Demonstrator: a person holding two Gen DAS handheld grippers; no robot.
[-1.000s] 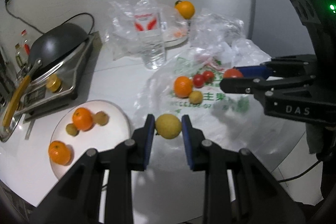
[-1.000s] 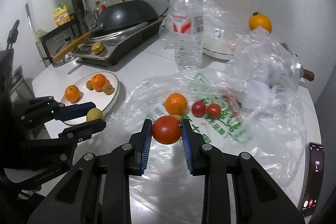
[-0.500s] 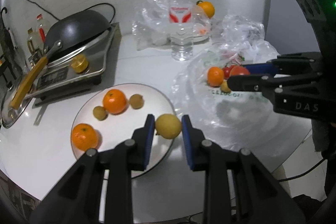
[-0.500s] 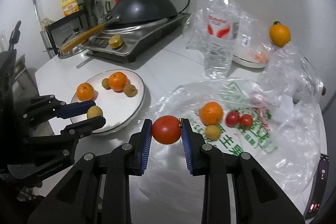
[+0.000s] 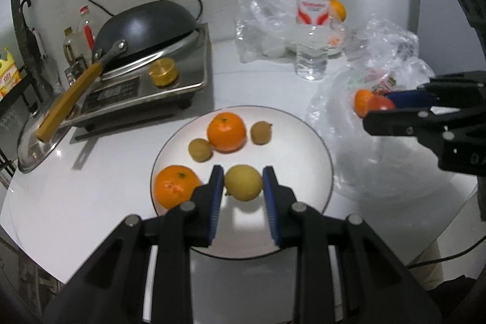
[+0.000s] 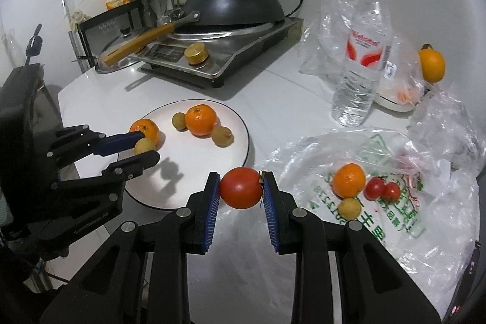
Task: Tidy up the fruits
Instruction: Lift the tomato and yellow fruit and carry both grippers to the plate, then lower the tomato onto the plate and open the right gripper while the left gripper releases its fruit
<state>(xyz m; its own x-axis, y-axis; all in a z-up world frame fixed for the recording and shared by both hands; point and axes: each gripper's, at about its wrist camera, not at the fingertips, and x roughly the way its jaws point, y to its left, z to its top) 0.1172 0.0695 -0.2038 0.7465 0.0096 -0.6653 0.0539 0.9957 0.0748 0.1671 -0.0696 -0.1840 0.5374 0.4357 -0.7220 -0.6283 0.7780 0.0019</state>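
Observation:
My left gripper (image 5: pixel 243 182) is shut on a small yellow fruit (image 5: pixel 243 182) and hangs over the near part of the white plate (image 5: pixel 309 148). Two oranges (image 5: pixel 226 131) and two small brown fruits (image 5: pixel 260 132) lie on that plate. My right gripper (image 6: pixel 241 192) is shut on a red tomato (image 6: pixel 241 192), held just right of the plate (image 6: pixel 237 117), at the edge of the clear plastic bag (image 6: pixel 303 154). On the bag lie an orange (image 6: pixel 348 180), two small tomatoes (image 6: pixel 382 189) and a yellow fruit (image 6: pixel 349 208).
A cooker with a black wok (image 5: pixel 145 23) stands behind the plate at the left. A water bottle (image 6: pixel 361 63), crumpled bags and another orange (image 6: pixel 431 65) sit at the back right. A phone (image 6: pixel 467 278) lies at the table's right edge.
Both grippers have moved left with their fruit. The left one went from the bag's edge to over the plate; the right one left the bag's middle for its edge by the plate.

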